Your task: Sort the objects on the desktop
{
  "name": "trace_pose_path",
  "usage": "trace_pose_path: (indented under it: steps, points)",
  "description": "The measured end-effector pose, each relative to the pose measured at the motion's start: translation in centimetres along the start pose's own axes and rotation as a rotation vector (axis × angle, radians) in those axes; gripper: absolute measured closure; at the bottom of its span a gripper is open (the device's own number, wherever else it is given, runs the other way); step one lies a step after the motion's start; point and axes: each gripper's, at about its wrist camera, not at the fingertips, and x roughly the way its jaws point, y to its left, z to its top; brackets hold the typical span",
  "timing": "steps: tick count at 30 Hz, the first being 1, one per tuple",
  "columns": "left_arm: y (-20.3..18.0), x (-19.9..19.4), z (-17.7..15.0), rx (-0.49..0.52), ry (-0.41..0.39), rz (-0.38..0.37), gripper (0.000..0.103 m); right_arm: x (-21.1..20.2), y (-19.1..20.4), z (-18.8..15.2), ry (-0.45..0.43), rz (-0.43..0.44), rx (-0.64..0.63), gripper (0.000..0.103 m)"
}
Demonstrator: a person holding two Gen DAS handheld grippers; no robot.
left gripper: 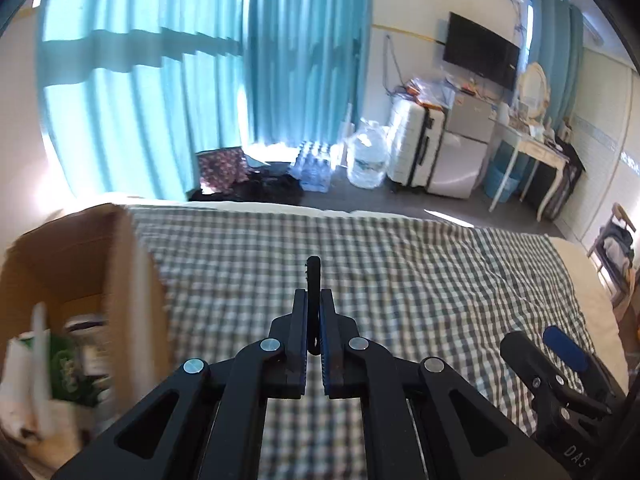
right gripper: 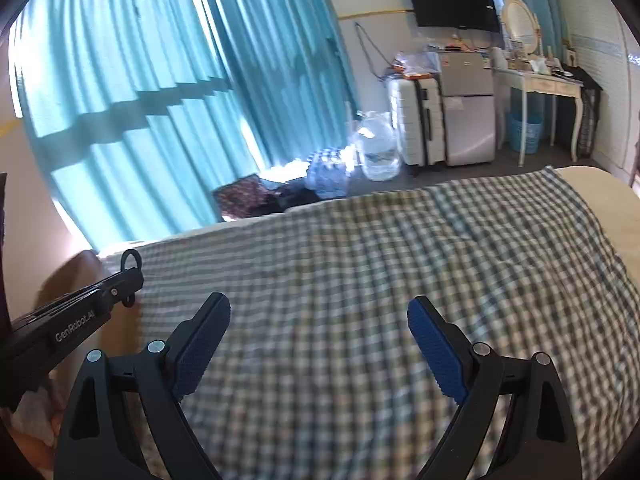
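Observation:
My left gripper (left gripper: 314,300) is shut on a thin black looped object (left gripper: 313,272), which stands on edge between the pads and pokes out past the fingertips. It hangs above the green-and-white checked cloth (left gripper: 400,272), just right of an open cardboard box (left gripper: 80,248). In the right wrist view the left gripper (right gripper: 122,280) enters from the left, with the object's ring (right gripper: 131,258) showing above its tip. My right gripper (right gripper: 320,308) is open over the cloth (right gripper: 360,260) with nothing between its blue pads (right gripper: 436,348). It also shows in the left wrist view, as the right gripper (left gripper: 540,340) at lower right.
The box holds a green packet (left gripper: 68,364) and white items. Beyond the bed edge, the floor has a large water jug (left gripper: 366,156), bottled water packs, a white suitcase (left gripper: 416,144), a small fridge and a white dressing table (left gripper: 532,148). Teal curtains hang behind.

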Motion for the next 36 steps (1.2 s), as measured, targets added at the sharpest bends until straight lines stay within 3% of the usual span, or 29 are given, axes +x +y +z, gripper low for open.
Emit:
trace_pose_path:
  steps: [5, 10, 12, 13, 14, 15, 16, 19, 24, 30, 36]
  points:
    - [6.1, -4.2, -1.9, -0.061, 0.012, 0.051, 0.098, -3.1, 7.4, -2.2, -0.009, 0.068, -0.057, 0.012]
    - [11.8, -6.2, -3.7, -0.103, 0.034, 0.089, 0.098, -4.3, 14.5, -4.9, 0.011, 0.154, -0.077, 0.012]
    - [13.6, -6.2, -3.7, -0.120, 0.044, 0.077, 0.093, -4.4, 17.3, -6.1, 0.018, 0.178, -0.088, 0.012]
    - [14.4, -6.0, -3.7, -0.117, 0.069, 0.055, 0.073, -4.2, 18.4, -6.4, 0.024, 0.183, -0.094, 0.012]
    - [14.7, -5.9, -3.9, -0.112, 0.088, 0.042, 0.030, -4.1, 19.3, -6.9, 0.030, 0.185, -0.099, 0.012]
    - [15.3, -6.1, -4.1, -0.106, 0.106, 0.052, 0.014, -3.9, 20.4, -7.2, 0.045, 0.182, -0.107, 0.012]
    - [15.8, -6.4, -4.4, -0.112, 0.090, 0.127, 0.000, -3.9, 21.2, -7.5, 0.049, 0.178, -0.114, 0.012]
    - [16.9, -7.7, -5.4, -0.125, 0.019, 0.122, 0.000, -4.1, 22.0, -7.5, 0.036, 0.161, -0.137, 0.000]
    - [18.1, -7.5, -6.8, -0.140, 0.059, 0.193, 0.000, -4.4, 22.6, -7.3, 0.013, 0.086, -0.206, 0.000]
    - [19.2, -8.1, -7.3, -0.155, 0.047, 0.204, 0.000, -3.8, 21.4, -7.4, 0.032, 0.037, -0.178, 0.000]
    - [19.4, -8.8, -7.0, -0.184, 0.030, 0.165, 0.000, -3.5, 20.9, -7.4, 0.046, 0.021, -0.152, 0.000]
